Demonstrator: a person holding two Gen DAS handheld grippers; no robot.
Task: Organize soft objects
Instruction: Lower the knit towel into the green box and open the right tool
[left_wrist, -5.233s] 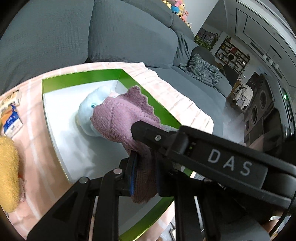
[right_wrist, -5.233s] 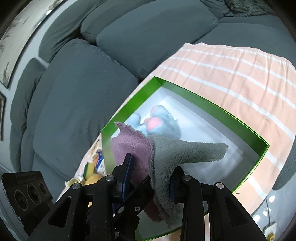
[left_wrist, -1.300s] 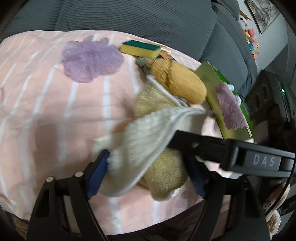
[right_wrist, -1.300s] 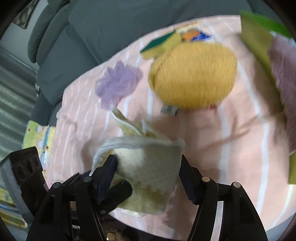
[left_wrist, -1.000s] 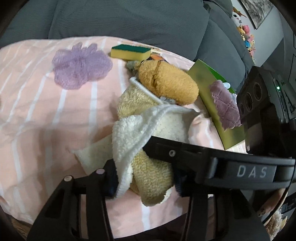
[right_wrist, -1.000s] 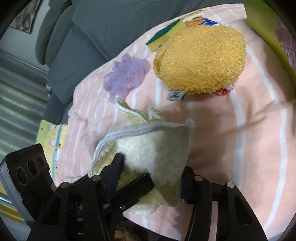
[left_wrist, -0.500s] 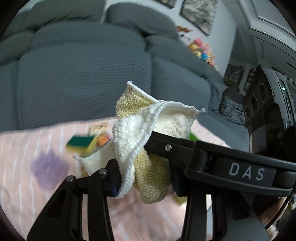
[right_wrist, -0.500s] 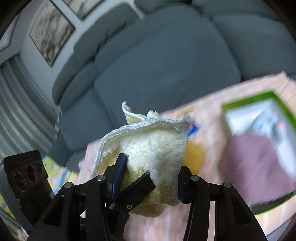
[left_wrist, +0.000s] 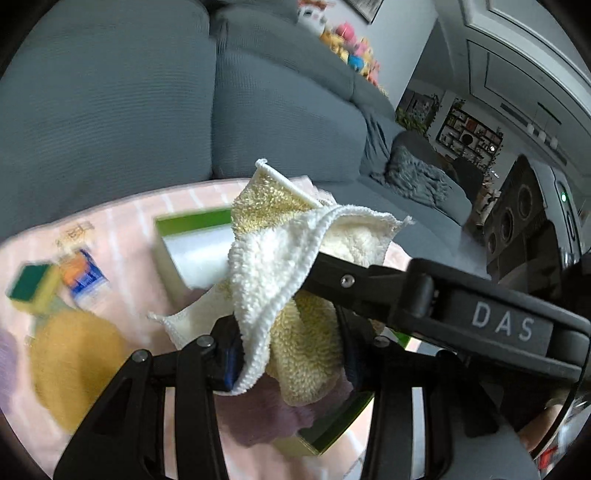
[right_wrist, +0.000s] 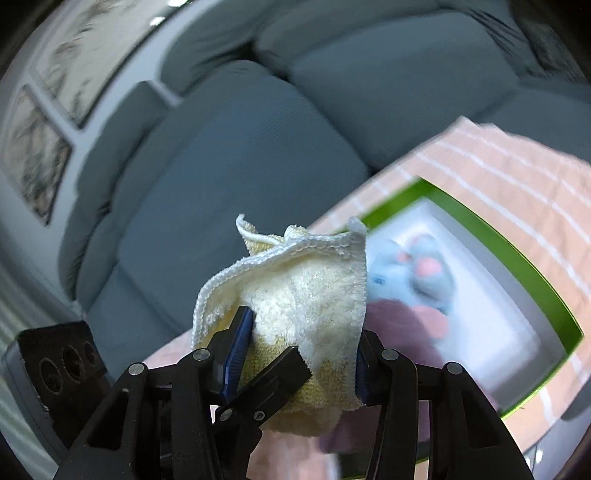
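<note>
Both grippers are shut on the same cream-and-yellow towel (left_wrist: 284, 266), held in the air above the pink striped cloth. My left gripper (left_wrist: 288, 350) pinches its lower folds; my right gripper (right_wrist: 295, 354) pinches the towel (right_wrist: 303, 295) too. Behind it lies the green box (right_wrist: 509, 254) with a white inside. In the box are a light blue plush toy (right_wrist: 417, 280) and a purple cloth (right_wrist: 402, 321). The purple cloth (left_wrist: 258, 417) also shows below the towel in the left wrist view, with the box corner (left_wrist: 192, 225) behind.
On the pink cloth left of the box lie a yellow plush (left_wrist: 74, 365), a green-and-yellow sponge (left_wrist: 31, 288) and an orange-blue packet (left_wrist: 83, 273). A grey sofa (left_wrist: 110, 96) stands behind. The right gripper's body (left_wrist: 524, 221) shows at the right.
Both grippers closed on the towel, lifted it off the pink cloth and carried it toward the green box. The yellow plush, sponge and purple puff stayed behind.
</note>
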